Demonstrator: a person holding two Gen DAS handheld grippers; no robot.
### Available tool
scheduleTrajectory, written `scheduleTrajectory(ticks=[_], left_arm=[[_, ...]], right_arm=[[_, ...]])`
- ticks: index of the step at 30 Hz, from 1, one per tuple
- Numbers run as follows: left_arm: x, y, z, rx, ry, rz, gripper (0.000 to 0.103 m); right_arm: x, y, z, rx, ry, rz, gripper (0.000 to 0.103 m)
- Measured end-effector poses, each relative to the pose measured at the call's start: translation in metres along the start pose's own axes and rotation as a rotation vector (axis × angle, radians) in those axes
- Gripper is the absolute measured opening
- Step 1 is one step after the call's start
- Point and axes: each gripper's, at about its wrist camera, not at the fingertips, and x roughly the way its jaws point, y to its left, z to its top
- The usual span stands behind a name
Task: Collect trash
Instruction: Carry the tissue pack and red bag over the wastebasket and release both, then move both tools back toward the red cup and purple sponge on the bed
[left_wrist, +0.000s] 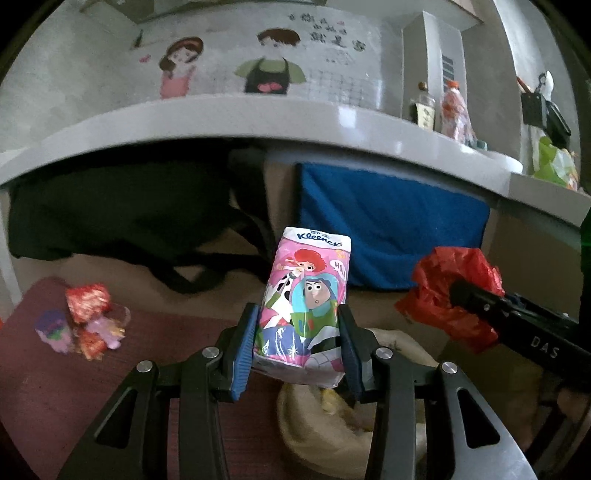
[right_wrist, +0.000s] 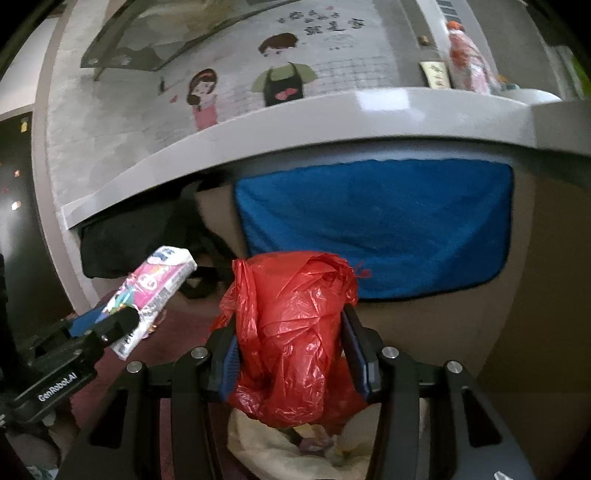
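- Candy wrappers (left_wrist: 86, 319): loose heap on the dark red mat (left_wrist: 147, 369), far left.
- Left gripper (left_wrist: 301, 345): clamped on a pink Kleenex tissue pack (left_wrist: 308, 295), held upright over a pale open bag (left_wrist: 321, 417).
- Right gripper (right_wrist: 291, 349): clamped on a crumpled red plastic bag (right_wrist: 295, 332), above the same pale bag.
- Blue towel (right_wrist: 373, 221): hanging beneath the grey worktop (right_wrist: 295, 122), behind.

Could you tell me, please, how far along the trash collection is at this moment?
Midway, I would judge. In hand: the left gripper grips a tissue pack and the right gripper a crumpled red plastic bag, both above a pale open bag that already seems to hold scraps. Left: a small pile of wrappers lies on the dark red mat.
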Motion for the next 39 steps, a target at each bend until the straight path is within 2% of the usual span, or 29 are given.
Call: scheduleTrajectory(ticks=[9, 11, 12, 14, 18, 21, 31, 34, 39], left_arm=[[0.056, -0.016, -0.016, -0.013, 0.110, -0.064, 0.043], [0.073, -0.015, -0.021, -0.027, 0.157, -0.127, 0.045], [0.086, -0.013, -0.024, -0.045, 0.199, -0.193, 0.049], [0.105, -0.011, -0.030, -0.056, 0.252, -0.244, 0.056], [0.122, 0.003, -0.038, -0.108, 0.293, -0.224, 0.057], [0.121, 0.014, -0.039, -0.124, 0.287, -0.193, 0.057], [0.093, 0.061, -0.035, -0.163, 0.260, -0.110, 0.057], [0.077, 0.081, -0.033, -0.169, 0.245, -0.082, 0.057], [0.056, 0.132, -0.030, -0.176, 0.217, -0.026, 0.057]], right_arm=[[0.025, -0.030, -0.015, 0.038, 0.058, -0.032, 0.045], [0.031, -0.034, -0.018, 0.051, 0.068, -0.037, 0.047], [0.035, -0.038, -0.022, 0.056, 0.064, -0.034, 0.048], [0.045, -0.043, -0.028, 0.055, 0.074, -0.061, 0.052], [0.077, -0.057, -0.047, 0.111, 0.190, -0.089, 0.054], [0.082, -0.061, -0.058, 0.133, 0.212, -0.092, 0.054], [0.063, -0.046, -0.047, 0.125, 0.185, -0.101, 0.055], [0.054, -0.031, -0.039, 0.109, 0.169, -0.083, 0.055], [0.051, 0.021, -0.028, 0.036, 0.131, -0.041, 0.054]])
